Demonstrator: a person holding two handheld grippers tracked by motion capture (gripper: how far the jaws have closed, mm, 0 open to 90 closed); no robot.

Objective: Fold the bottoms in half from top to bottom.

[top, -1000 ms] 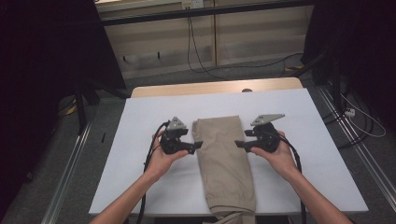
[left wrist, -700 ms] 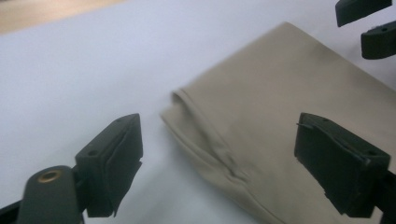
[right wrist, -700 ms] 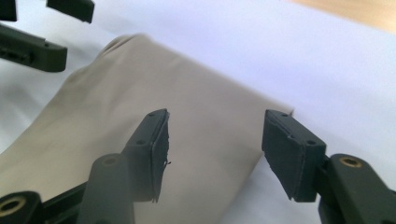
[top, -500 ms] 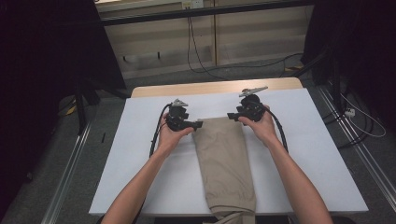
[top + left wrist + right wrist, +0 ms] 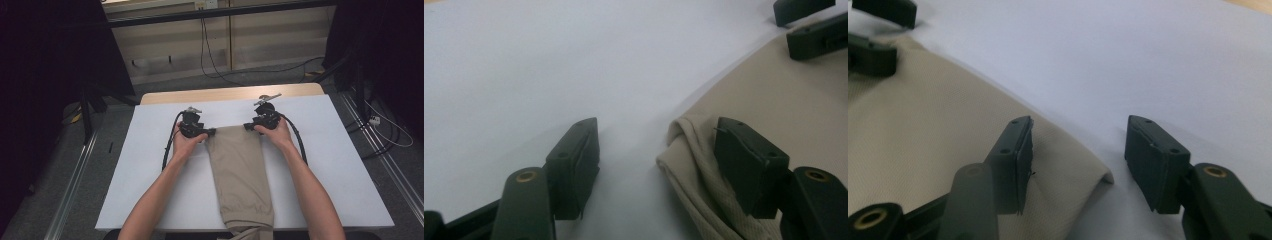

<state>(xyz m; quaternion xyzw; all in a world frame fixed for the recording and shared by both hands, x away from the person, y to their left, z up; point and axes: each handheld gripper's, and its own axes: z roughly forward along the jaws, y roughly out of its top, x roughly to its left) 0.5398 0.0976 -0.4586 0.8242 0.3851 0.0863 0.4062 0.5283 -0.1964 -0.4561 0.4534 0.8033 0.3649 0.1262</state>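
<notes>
The high view looks forward and down from above the person's side, taking in the whole white worktop [image 5: 150, 190] and the floor beyond. The left tool [image 5: 656, 165] view sits low and very close, looking along its own jaws across the worktop to the far end of the folded beige trousers [image 5: 804, 100]. The right tool [image 5: 1078, 160] view faces it from the opposite corner. All three share that trouser end
</notes>
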